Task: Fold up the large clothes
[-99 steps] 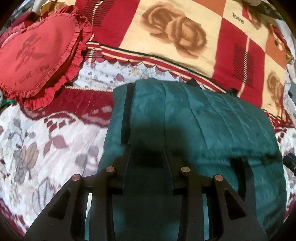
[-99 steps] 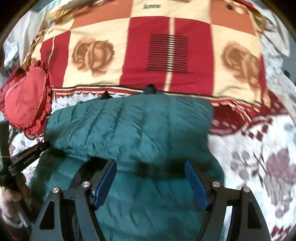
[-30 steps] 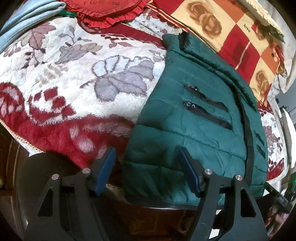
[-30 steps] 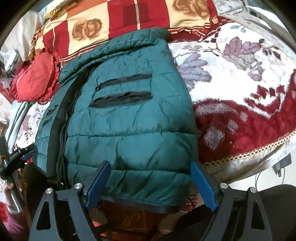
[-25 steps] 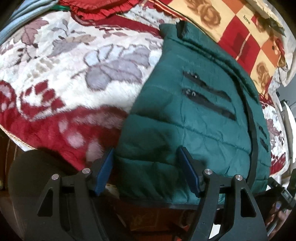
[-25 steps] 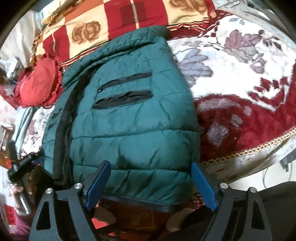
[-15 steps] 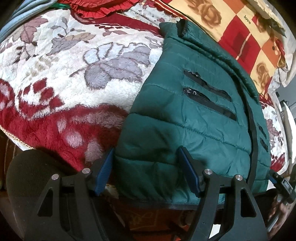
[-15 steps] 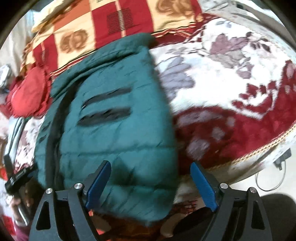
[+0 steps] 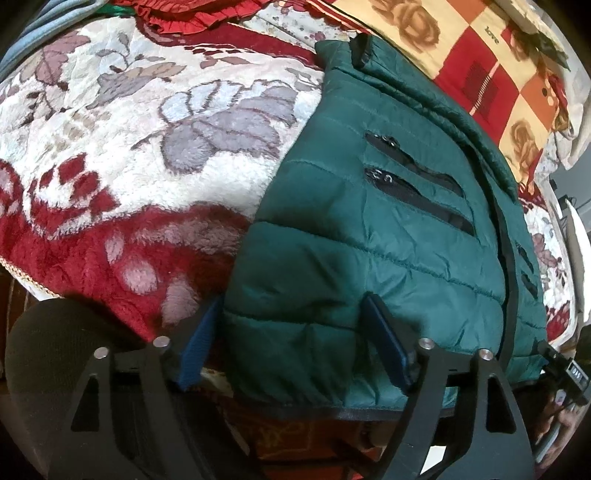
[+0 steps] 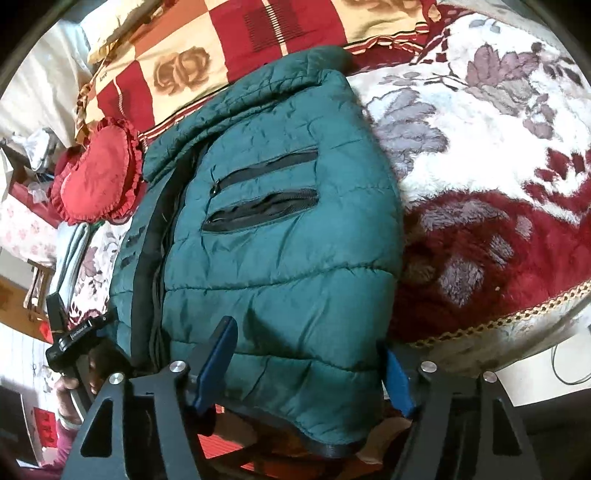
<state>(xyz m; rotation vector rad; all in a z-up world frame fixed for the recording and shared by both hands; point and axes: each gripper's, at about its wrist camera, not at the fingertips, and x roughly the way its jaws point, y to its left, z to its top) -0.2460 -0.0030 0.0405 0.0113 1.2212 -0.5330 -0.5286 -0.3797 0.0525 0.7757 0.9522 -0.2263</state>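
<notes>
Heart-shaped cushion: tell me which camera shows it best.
The right wrist view: the red heart-shaped cushion appears whole there, frilled edge included, left of the green puffer jacket. The left wrist view catches only its lower ruffle at the top edge.

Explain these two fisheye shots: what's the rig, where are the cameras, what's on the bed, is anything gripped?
There is no robot here. A person holds a two-finger gripper in each hand, and each gripper carries a fisheye camera looking forward along its fingers. One picture is from the left gripper, the other from the right gripper.

On the bed lies a fleecy floral blanket with a green padded jacket on it, front up, hem at the near edge. Behind are a checked quilt and a red heart cushion.

Each gripper straddles a bottom corner of the jacket. The left one's jaws are opening and the right one's are closing, with hem fabric between both pairs. Neither looks clamped yet, though the fabric hides part of the pads.
</notes>
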